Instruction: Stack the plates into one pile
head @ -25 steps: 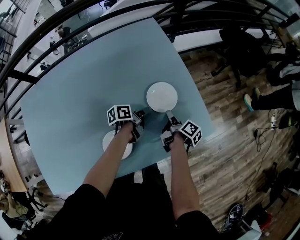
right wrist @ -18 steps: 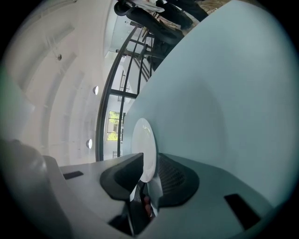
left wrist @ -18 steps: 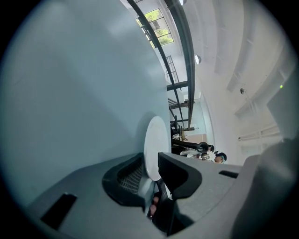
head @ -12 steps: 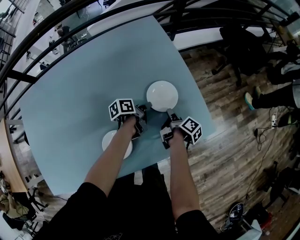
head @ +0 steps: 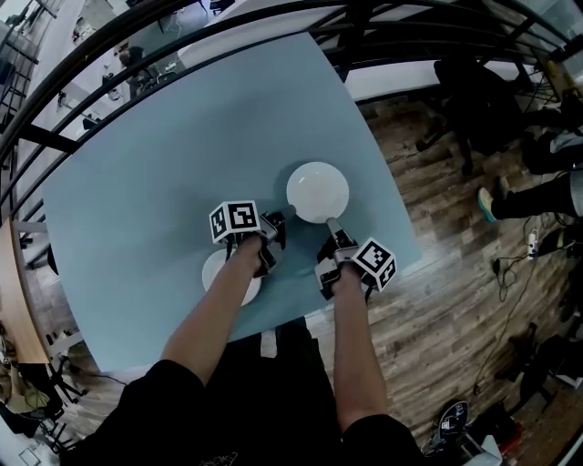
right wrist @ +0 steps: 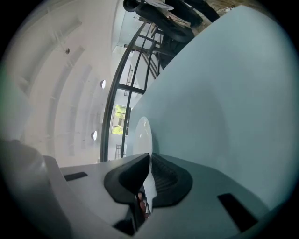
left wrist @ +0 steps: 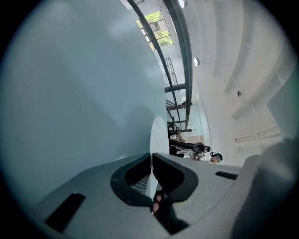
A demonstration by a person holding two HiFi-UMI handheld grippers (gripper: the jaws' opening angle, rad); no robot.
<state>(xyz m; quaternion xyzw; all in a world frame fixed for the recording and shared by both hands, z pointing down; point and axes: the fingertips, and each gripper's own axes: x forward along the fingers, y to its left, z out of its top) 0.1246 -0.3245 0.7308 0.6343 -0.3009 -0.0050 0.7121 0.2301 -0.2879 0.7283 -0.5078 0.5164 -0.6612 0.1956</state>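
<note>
A white plate (head: 317, 191) lies on the pale blue table (head: 155, 164), right of centre. My left gripper (head: 281, 217) is shut on its near-left rim, and my right gripper (head: 330, 224) is shut on its near rim. In the left gripper view the plate (left wrist: 159, 133) runs edge-on out of the closed left gripper (left wrist: 152, 156). The right gripper view shows the same plate (right wrist: 142, 133) pinched in the right gripper (right wrist: 150, 156). A second white plate (head: 217, 271) rests nearer the person, partly hidden under the left forearm.
The table's right edge (head: 401, 223) runs close beside the right gripper, with wooden floor (head: 455, 300) beyond it. A dark railing (head: 228, 18) curves along the table's far side. A person's legs (head: 537, 196) show at the far right.
Both grippers stay at the far plate's near rim; the left one has crept slightly closer to it. Neither plate has shifted on the table.
</note>
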